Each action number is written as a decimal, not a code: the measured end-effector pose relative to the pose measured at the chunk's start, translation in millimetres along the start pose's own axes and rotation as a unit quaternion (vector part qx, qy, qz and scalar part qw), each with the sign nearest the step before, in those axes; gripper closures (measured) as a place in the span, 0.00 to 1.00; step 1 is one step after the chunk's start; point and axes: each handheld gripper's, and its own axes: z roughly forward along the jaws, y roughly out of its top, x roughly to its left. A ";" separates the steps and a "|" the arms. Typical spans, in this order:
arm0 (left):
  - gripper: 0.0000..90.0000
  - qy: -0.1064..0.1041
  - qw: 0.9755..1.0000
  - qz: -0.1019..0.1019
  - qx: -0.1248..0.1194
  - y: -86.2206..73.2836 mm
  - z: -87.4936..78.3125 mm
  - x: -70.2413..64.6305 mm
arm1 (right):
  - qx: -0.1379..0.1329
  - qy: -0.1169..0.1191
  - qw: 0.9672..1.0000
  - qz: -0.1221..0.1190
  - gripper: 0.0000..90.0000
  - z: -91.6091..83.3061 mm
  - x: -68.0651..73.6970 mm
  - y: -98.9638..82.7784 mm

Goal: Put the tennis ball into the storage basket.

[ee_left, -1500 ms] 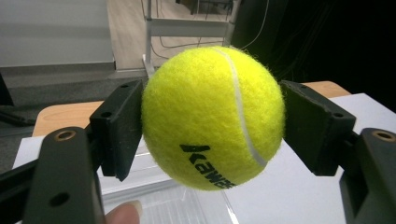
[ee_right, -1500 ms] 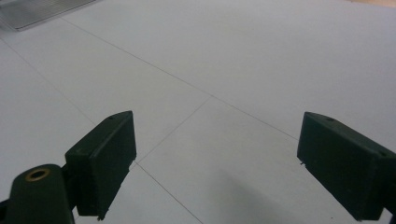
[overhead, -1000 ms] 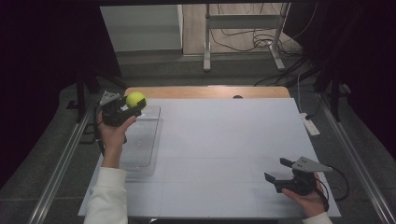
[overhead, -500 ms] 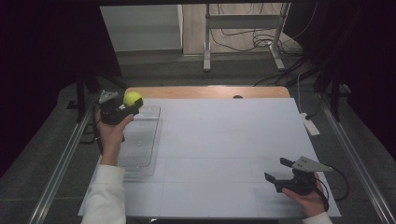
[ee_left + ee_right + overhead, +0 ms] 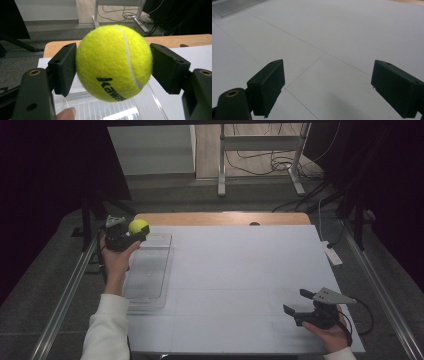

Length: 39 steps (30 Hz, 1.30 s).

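Clamping a fuzzy yellow-green tennis ball (image 5: 113,62), the left gripper (image 5: 121,236) hovered above the clear ribbed plastic tray's (image 5: 148,275) far end | right gripper (image 5: 309,307) sat spread, empty, near the white table's (image 5: 240,270) edge | best lowered level before releasing, lest it roll.

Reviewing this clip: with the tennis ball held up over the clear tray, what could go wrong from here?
1. The left claw pinches the tennis ball only at its sides; the round, fuzzy ball might slip out.
2. If dropped, it could bounce off the clear tray, near the table's left edge, and roll to the floor.
3. The right claw, open, sits far across the table, too distant to catch it.
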 end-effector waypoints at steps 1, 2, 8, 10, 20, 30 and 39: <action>0.30 0.001 1.000 0.000 0.002 0.1 -0.1 0.5 | 0.001 -0.001 1.000 -0.001 0.14 0.0 0.0 0.1; 0.30 0.001 1.000 0.002 0.004 0.2 0.0 1.3 | 0.001 -0.001 1.000 -0.001 0.14 0.0 0.1 0.1; 0.30 0.003 1.000 0.006 0.017 -0.6 2.7 2.1 | 0.002 -0.001 1.000 -0.001 0.14 0.2 0.3 0.1; 0.30 0.004 1.000 0.008 0.020 -0.9 3.8 2.4 | 0.002 -0.001 1.000 -0.001 0.14 0.3 0.3 0.0; 0.30 0.008 0.999 0.014 0.041 -3.4 9.6 3.7 | 0.002 -0.001 1.000 0.000 0.14 0.3 0.3 0.0; 0.30 0.009 0.998 0.015 0.057 -7.1 15.6 5.5 | 0.004 -0.002 1.000 0.000 0.14 0.6 0.1 -0.2; 0.30 0.011 0.997 0.013 0.069 -9.8 18.8 9.2 | 0.003 -0.001 1.000 0.001 0.14 0.9 0.0 -0.4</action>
